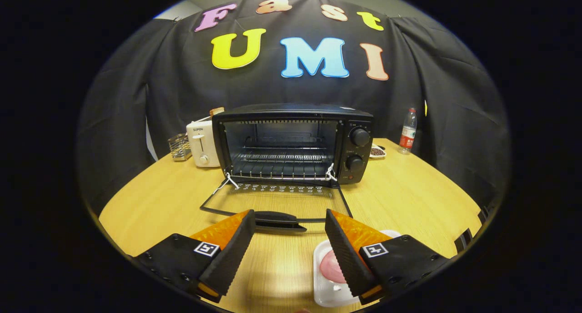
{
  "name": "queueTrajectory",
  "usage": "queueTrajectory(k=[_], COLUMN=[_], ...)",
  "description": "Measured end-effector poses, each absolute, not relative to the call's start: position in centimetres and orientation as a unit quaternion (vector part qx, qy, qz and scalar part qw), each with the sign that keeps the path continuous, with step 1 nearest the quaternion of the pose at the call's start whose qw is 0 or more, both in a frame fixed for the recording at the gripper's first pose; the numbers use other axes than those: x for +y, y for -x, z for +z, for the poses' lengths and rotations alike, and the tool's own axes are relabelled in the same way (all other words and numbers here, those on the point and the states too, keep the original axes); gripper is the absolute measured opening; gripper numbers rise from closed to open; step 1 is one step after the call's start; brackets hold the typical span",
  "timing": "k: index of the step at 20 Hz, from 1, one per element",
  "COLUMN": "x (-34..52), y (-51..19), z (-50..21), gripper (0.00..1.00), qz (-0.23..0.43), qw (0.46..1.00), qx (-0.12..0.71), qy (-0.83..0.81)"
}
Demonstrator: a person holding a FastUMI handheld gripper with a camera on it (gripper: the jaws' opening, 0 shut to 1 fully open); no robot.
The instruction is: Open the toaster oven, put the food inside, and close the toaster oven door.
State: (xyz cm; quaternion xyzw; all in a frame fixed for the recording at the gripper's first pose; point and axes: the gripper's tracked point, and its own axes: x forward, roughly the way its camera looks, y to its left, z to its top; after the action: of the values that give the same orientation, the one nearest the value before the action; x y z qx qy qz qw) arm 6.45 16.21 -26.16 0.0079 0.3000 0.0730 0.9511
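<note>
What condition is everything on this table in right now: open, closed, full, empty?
Black toaster oven: empty inside.
Glass oven door: folded fully down, open.
Gripper: jaws apart, holding nothing.
Pink round food on white tray: on the table, partly behind one finger.
White pop-up toaster: upright beside the oven.
Clear plastic bottle: upright, capped.

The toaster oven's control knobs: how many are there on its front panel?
2. Both sit on the toaster oven panel right of the open door: upper knob, lower knob directly below. The open gripper hovers nearer, empty.

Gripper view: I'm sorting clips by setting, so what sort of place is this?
Likely a staged kitchen-style booth, not a real kitchen: a toaster oven with its door down, a pop-up toaster and a water bottle on a wooden table. The gripper is open.
</note>
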Motion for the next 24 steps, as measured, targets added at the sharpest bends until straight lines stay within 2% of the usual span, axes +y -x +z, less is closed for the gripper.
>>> queueTrajectory(k=[5, 14, 24], x=[13.8, 6.4, 0.2], y=[-3.3, -2.2, -3.1], z=[-24.5, -24.3, -29.6], gripper=[0.98, 0.96, 0.98], qz=[0.118, 0.169, 0.161], qw=[0.932, 0.889, 0.812], qx=[0.343, 0.422, 0.545], qy=[-0.03, -0.052, -0.133])
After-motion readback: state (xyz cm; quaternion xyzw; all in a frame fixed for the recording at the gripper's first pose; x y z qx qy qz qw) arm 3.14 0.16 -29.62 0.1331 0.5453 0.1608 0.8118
